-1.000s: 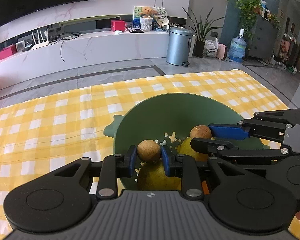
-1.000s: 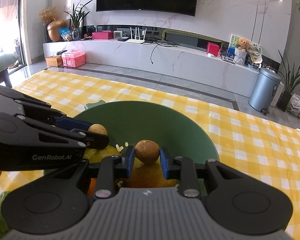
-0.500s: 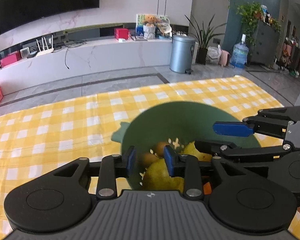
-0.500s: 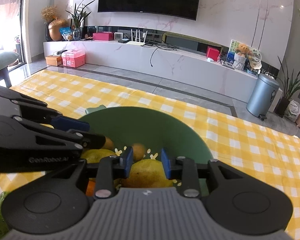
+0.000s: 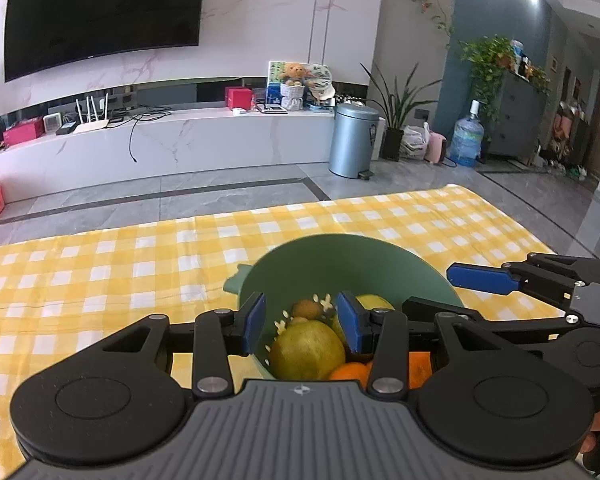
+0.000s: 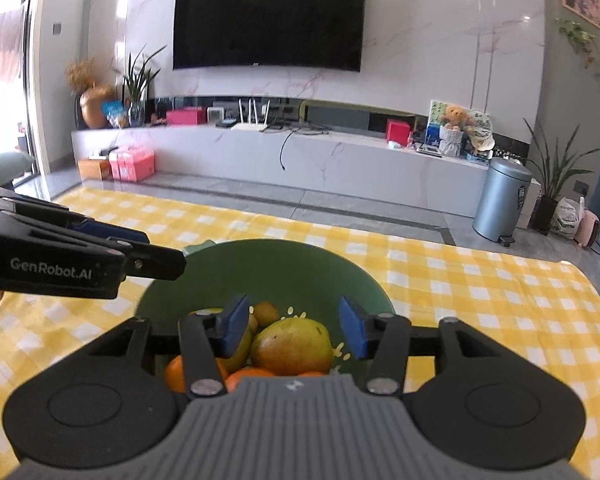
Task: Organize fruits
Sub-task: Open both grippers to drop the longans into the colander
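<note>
Nearest the camera in the left wrist view, the left gripper [image 5: 301,322] has its two blue-padded fingers spread apart with nothing held between them, poised above the near edge of a green bowl [image 5: 352,264]. Directly beneath that gap sits a large yellow-green pear [image 5: 307,352], with an orange [image 5: 350,372] touching it on the right and a small brown fruit [image 5: 307,309] just behind it. The bowl rests on a table covered by a yellow and white checked cloth [image 5: 100,264]. To the right, the right gripper [image 5: 452,288] reaches over the bowl's rim, its fingers also parted and empty. From the right wrist view, the right gripper [image 6: 293,326] shows the same wide gap, with a pear [image 6: 293,346] tinged reddish-brown lying below it among oranges [image 6: 178,372] and a small brown fruit [image 6: 266,314] in the green bowl [image 6: 284,268]. The left gripper [image 6: 148,250] enters from the left edge above the bowl. Beyond the table lie a grey tiled floor, a long white marble cabinet [image 6: 340,160], a metal bin [image 6: 500,200] and a wall-mounted television [image 6: 268,16].
</note>
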`<state>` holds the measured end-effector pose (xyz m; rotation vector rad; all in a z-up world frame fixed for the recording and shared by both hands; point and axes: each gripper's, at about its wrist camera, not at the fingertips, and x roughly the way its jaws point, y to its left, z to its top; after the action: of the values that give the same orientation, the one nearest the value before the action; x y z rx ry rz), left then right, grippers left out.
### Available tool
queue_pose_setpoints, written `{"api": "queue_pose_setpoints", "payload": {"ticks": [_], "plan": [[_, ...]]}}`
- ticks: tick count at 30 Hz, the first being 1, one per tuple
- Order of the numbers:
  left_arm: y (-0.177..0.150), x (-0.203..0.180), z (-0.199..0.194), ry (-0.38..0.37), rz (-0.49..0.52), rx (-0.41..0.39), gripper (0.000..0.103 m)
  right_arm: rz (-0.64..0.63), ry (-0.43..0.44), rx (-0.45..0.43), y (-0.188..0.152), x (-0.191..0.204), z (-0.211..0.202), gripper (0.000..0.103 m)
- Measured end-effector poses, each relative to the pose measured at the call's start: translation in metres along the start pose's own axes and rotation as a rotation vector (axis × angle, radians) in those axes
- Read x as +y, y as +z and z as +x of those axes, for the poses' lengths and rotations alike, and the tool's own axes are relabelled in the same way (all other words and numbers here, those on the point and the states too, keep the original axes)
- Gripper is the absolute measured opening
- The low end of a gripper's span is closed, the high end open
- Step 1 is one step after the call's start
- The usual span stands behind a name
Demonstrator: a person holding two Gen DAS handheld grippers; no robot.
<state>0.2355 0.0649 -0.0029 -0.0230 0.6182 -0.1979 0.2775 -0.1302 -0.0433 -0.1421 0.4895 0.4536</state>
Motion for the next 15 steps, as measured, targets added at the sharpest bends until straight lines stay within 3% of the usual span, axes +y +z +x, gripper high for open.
{"api": "queue_pose_setpoints", "payload": {"ticks": [8,15], "plan": [[-0.011,-0.022,-0.022,-0.028,0.056,0.037,0.049,0.077,-0.010,-0.047,-0.023,0.006,-0.049,0.050],[-0.032,-0.037,-0.030,-0.069,0.108,0.110,0.049,0.095,-0.004,-0.033,-0.046,0.012,-0.076,0.050]]}}
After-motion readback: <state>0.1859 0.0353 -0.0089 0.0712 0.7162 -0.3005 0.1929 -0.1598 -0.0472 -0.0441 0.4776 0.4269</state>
